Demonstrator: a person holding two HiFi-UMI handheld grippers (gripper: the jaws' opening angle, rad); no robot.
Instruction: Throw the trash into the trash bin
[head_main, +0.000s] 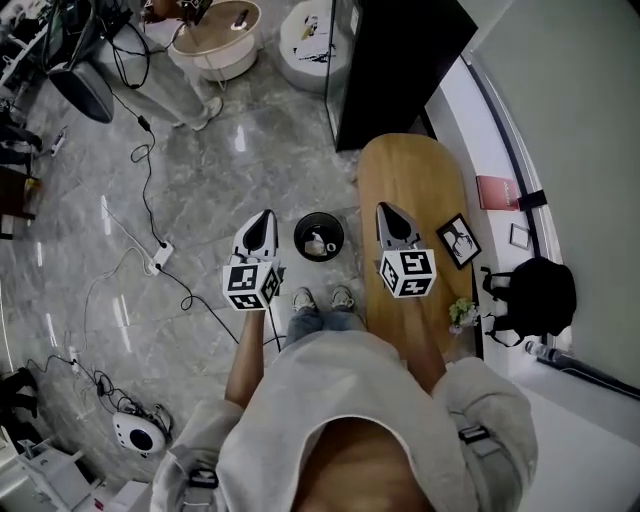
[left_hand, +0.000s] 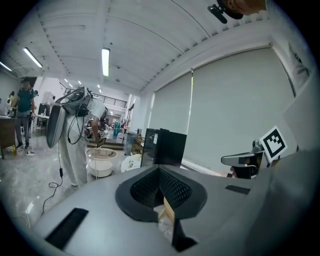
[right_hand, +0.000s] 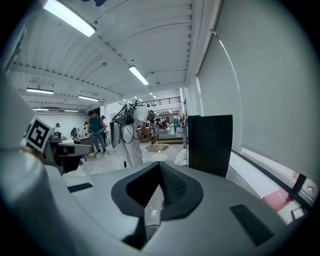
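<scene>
A trash bin (head_main: 319, 237) is seen on the floor just beside the wooden counter (head_main: 420, 180), with white trash (head_main: 316, 244) lying inside it. The left gripper (head_main: 264, 216) and right gripper (head_main: 389, 210) are held either side of the bin, fingers pressed together, nothing visibly pinched. The bin could be tipped by a carelessly lowered gripper.

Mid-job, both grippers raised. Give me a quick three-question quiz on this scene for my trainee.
1. True or false: the round black trash bin on the grey marble floor is empty.
2. In the head view, the oval wooden table lies on which side of the bin? A) left B) right C) below
3. Fill in: the right gripper's fingers are ____ (open/shut), with nothing between them.

Key: 1 false, pale crumpled trash lies inside; 2 B; 3 shut.
</scene>
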